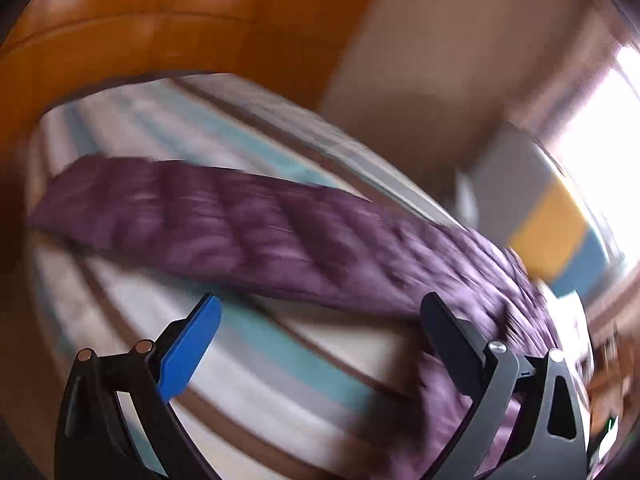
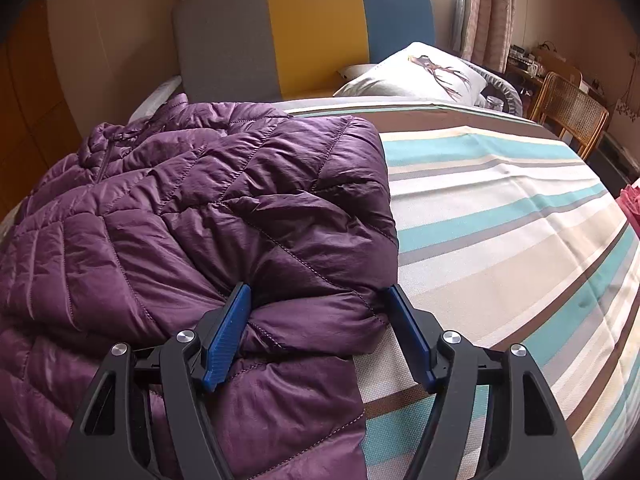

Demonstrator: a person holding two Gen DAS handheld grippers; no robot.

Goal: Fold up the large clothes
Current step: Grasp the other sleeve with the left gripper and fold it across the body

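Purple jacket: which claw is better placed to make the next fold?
Right. The right claw already straddles a bunched edge of the purple jacket. The left claw hangs wide open above the striped bedspread, gripping nothing, in a blurred view.

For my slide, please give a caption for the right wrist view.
Right gripper straddles a fold of the purple jacket on the striped bed.
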